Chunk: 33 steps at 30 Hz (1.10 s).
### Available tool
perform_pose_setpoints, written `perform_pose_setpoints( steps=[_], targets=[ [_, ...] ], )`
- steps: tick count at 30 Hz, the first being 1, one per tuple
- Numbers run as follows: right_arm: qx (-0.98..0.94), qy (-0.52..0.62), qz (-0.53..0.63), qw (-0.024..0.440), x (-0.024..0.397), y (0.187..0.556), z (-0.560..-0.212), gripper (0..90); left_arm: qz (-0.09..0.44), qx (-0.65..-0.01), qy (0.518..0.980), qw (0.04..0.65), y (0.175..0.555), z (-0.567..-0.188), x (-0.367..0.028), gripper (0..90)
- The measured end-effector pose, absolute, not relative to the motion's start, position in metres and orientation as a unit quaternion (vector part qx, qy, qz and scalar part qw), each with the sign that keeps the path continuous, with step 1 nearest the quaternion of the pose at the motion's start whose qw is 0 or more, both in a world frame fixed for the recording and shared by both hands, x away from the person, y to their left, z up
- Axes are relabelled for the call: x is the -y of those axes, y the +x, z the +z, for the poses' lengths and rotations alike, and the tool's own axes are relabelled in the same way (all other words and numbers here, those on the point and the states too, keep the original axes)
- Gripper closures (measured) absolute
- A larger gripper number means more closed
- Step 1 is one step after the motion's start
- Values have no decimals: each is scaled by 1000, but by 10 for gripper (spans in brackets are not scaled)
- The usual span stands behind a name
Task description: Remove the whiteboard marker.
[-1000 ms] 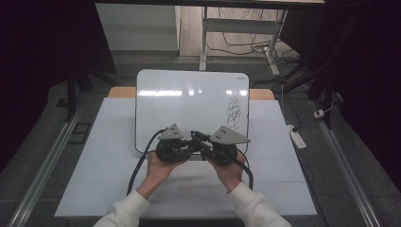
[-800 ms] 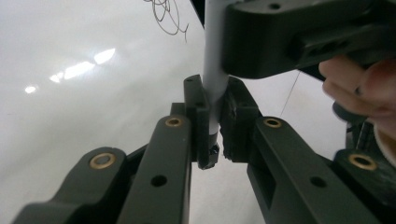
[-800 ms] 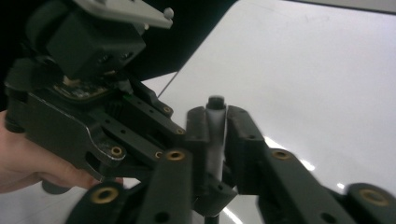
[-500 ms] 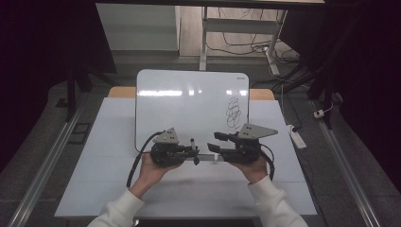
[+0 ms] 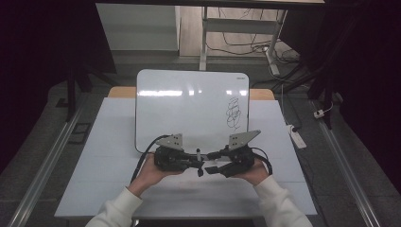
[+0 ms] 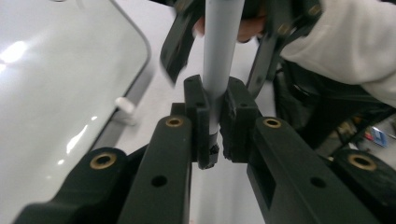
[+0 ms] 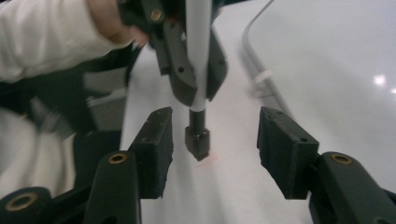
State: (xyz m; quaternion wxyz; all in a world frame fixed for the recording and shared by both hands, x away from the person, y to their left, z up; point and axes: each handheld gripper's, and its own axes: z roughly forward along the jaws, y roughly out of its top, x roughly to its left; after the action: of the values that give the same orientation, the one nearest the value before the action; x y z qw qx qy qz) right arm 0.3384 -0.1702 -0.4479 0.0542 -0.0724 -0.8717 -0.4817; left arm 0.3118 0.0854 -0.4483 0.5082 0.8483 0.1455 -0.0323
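Down at the near edge of the whiteboard (image 5: 191, 111), the left gripper (image 6: 212, 126) has its jaws clamped on a grey marker (image 6: 217, 56), black end pointing at the right gripper (image 7: 212, 154). That one's jaws have just been opening and now stand wide apart on either side of the marker's black end (image 7: 197, 135), pads not touching it. So my guess is the marker just got handed to the left side, or its cap was being worked on; can't tell which from these shots. There's already 1 scribble (image 5: 233, 113) on the board's right side, so some writing looks done. What's left seems to be either more drawing or capping the marker and setting it down on the table (image 5: 108, 156).
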Motion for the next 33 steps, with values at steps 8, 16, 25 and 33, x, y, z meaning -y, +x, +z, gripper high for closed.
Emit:
perform_pose_setpoints(
  steps=[8, 16, 25, 33],
  targets=[
    [882, -24, -460, 98, 159, 336, -455, 614, -57, -113, 851, 509, 312, -446, -79, 815],
    [888, 1, -445, 116, 155, 333, -459, 746, -79, -94, 851, 511, 314, -447, -75, 815],
    [890, -5, -443, 112, 153, 333, -461, 764, -77, -90, 855, 506, 316, -448, -71, 814],
    [883, -42, -460, 81, 155, 334, -462, 771, -48, -134, 833, 534, 316, -445, -76, 709]
  ],
)
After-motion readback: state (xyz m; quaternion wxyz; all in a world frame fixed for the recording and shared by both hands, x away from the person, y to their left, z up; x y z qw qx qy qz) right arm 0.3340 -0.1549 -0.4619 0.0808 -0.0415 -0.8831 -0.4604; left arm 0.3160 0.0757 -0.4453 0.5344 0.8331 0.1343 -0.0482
